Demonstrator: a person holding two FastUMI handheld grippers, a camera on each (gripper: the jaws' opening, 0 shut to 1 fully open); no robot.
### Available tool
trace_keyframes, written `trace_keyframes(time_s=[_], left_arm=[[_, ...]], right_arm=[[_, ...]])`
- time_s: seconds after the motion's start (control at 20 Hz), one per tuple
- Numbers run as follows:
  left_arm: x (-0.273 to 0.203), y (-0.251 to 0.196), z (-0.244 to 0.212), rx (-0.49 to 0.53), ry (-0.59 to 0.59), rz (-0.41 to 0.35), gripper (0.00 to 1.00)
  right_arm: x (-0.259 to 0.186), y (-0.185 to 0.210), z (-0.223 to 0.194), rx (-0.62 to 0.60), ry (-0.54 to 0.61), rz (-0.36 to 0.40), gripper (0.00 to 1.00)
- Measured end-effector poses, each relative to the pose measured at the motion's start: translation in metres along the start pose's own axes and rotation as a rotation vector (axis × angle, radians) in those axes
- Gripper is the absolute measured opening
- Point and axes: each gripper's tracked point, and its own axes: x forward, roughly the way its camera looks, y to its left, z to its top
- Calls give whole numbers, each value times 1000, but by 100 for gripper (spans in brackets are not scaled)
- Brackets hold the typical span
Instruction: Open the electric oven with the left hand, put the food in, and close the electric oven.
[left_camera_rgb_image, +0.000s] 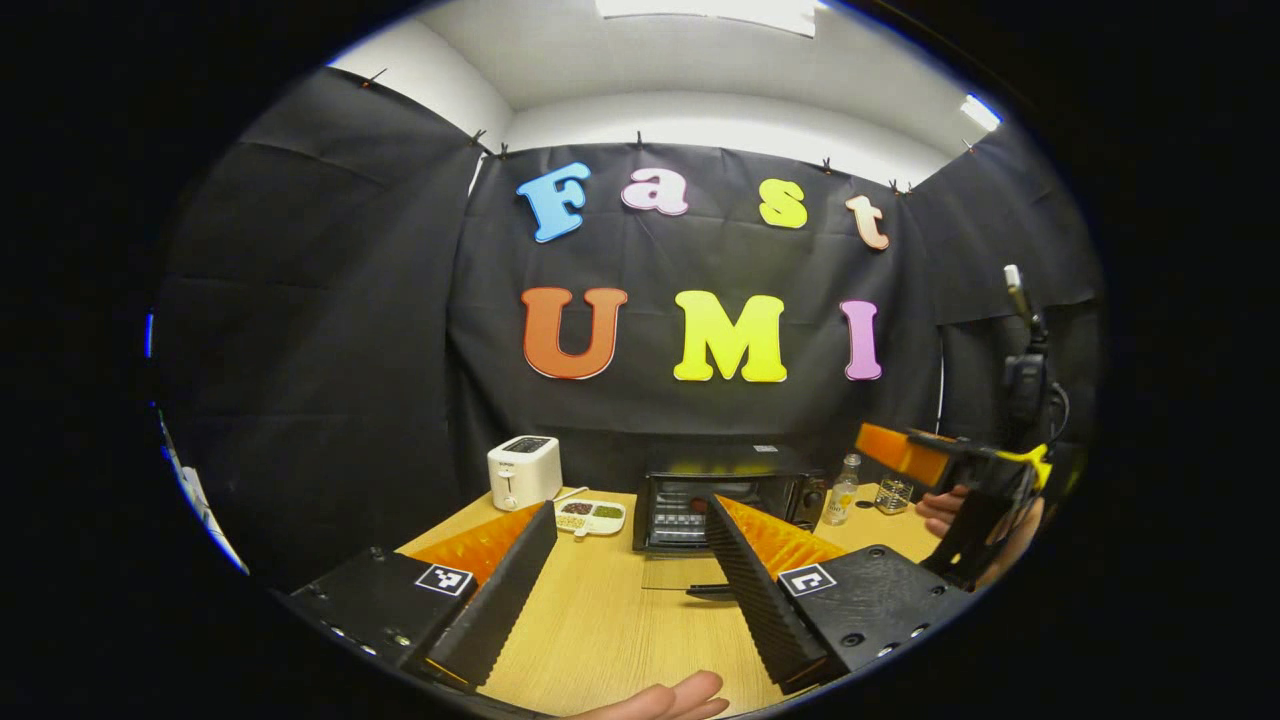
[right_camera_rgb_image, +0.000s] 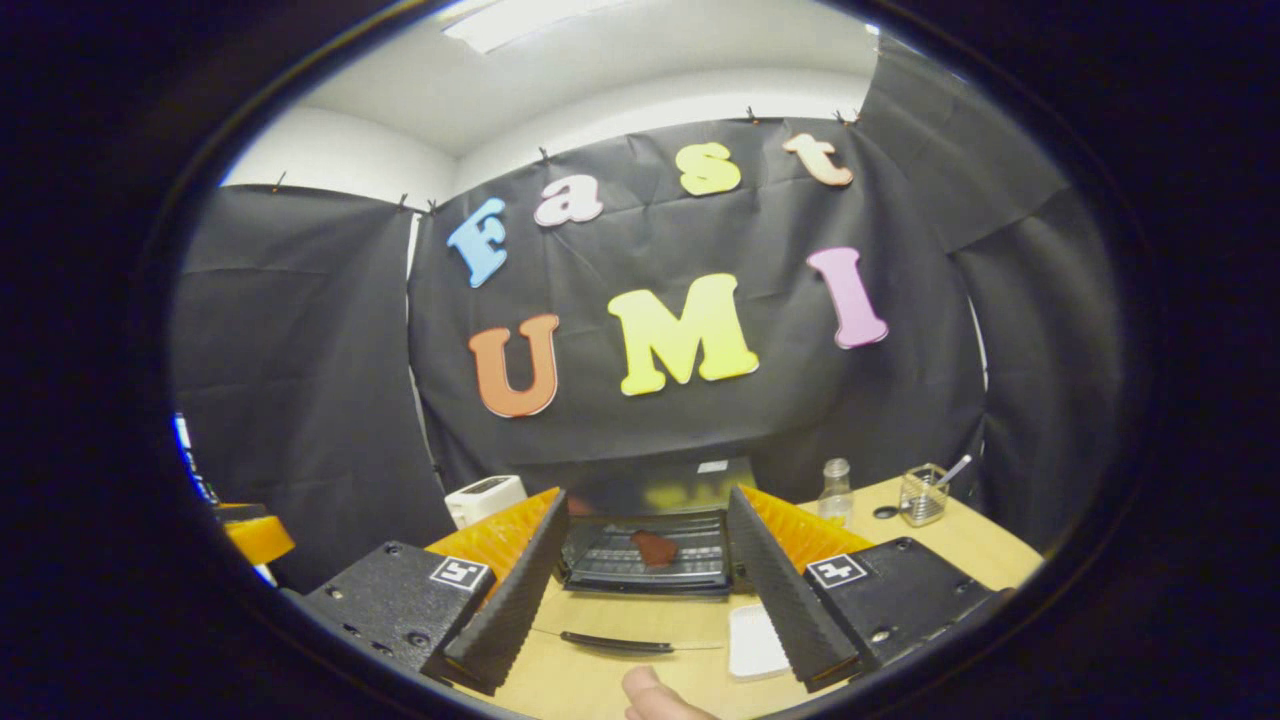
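The black electric oven (left_camera_rgb_image: 690, 470) stands at the back of the wooden table with its glass door (right_camera_rgb_image: 640, 615) folded down flat, handle (right_camera_rgb_image: 615, 643) toward me. A brown piece of food (right_camera_rgb_image: 655, 547) lies on the oven's rack. My right gripper (right_camera_rgb_image: 649, 495) is open and empty, held in front of the oven's mouth. My left gripper (left_camera_rgb_image: 630, 505) is open too, back from the oven with nothing between its fingers. The right gripper (left_camera_rgb_image: 960, 480) also shows in the left gripper view, at the right in a hand (left_camera_rgb_image: 940, 510).
A white toaster (left_camera_rgb_image: 524, 472) and a divided plate of snacks (left_camera_rgb_image: 592, 516) sit left of the oven. A small bottle (left_camera_rgb_image: 843, 490) and a glass holder (left_camera_rgb_image: 893, 493) stand to its right. A small white plate (right_camera_rgb_image: 755, 640) lies by the open door.
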Motion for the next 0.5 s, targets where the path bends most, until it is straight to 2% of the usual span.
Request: trace_keyframes(time_s=[0.05, 0.1, 0.15, 0.2, 0.3, 0.35, 0.4, 0.5], left_arm=[[5, -5, -4, -5, 6, -8, 95], [12, -10, -10, -9, 16, -18, 95], [18, -16, -15, -11, 24, -28, 95], [24, -23, -22, -11, 32, -42, 95], [38, -41, -38, 2, 54, -78, 95], [45, -50, -48, 12, 71, -95, 95], [53, -60, -60, 24, 93, -110, 95], [71, -79, -88, 36, 148, -138, 95]], right_arm=[[-10, -6, 9, -1, -14, -7, 96], [-21, -13, 18, -2, -27, -11, 100], [-29, -20, 26, -6, -43, -17, 96], [-37, -28, 34, -14, -60, -25, 100], [-53, -50, 50, -41, -90, -58, 100], [-60, -59, 56, -53, -104, -75, 95], [-66, -67, 59, -63, -118, -87, 100], [-75, -82, 66, -70, -141, -111, 100]])
